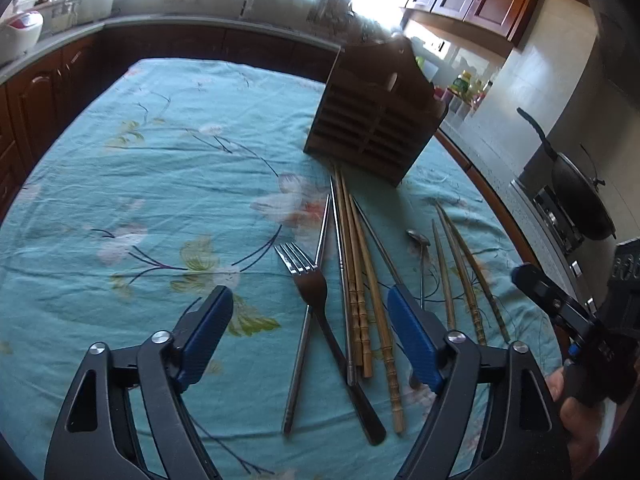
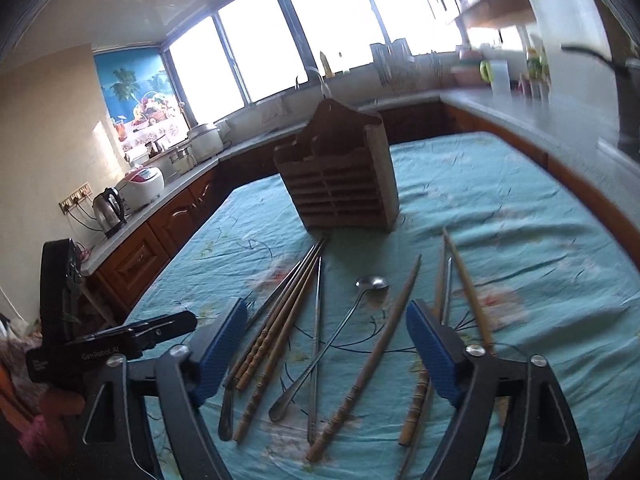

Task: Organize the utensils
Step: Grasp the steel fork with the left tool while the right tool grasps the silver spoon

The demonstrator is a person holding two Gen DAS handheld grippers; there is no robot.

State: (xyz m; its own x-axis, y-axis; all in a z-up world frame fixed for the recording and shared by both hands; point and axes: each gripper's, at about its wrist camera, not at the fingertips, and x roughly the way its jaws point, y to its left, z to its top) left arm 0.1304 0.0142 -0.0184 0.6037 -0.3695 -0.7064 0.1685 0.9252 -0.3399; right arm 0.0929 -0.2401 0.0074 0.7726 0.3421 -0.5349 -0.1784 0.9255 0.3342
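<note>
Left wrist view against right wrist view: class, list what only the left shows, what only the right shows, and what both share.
Only the left wrist view: a fork lying on the cloth and a black wok on the stove. Only the right wrist view: an electric kettle and a tropical poster. Both share: the wooden utensil holder, the spoon, wooden chopsticks and the teal floral tablecloth.

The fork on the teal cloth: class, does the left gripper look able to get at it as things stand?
Probably yes. The left gripper is open above the cloth, and the fork lies between its fingers with nothing on top. Its handle crosses a metal chopstick, which might come along.
</note>
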